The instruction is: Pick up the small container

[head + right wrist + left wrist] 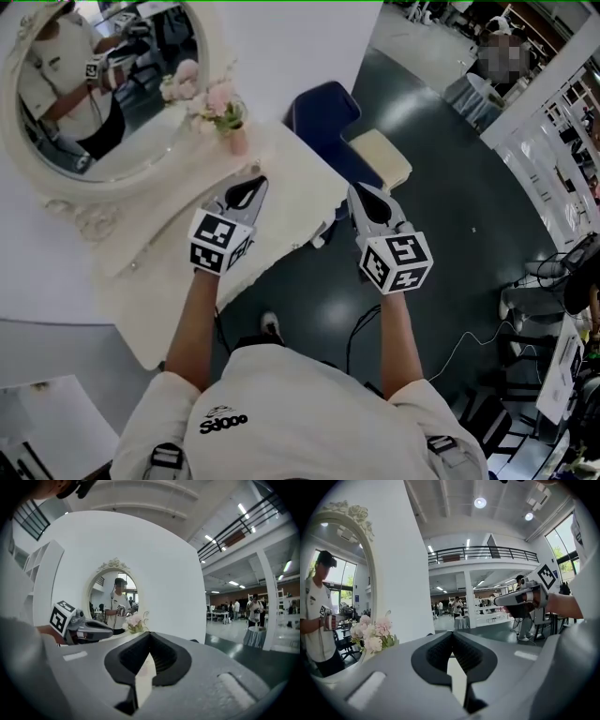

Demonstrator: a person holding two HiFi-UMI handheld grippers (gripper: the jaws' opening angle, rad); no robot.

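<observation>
Currently left grey gripper (251, 185) and right grey gripper (364, 192) closed, empty; jaws should open before reaching white vanity table (295, 183); small container unseen.

We see a cream-white vanity table (305, 192) set against a white wall. On its top stands an oval mirror (103, 89) in an ornate white frame. Just beside the mirror's right edge stands a small pink vase (238, 141) holding pale pink flowers (211, 101). Past the table lies dark floor (441, 234), with a blue chair (323, 112) close by the table's corner and a thin cable (469, 342).
</observation>
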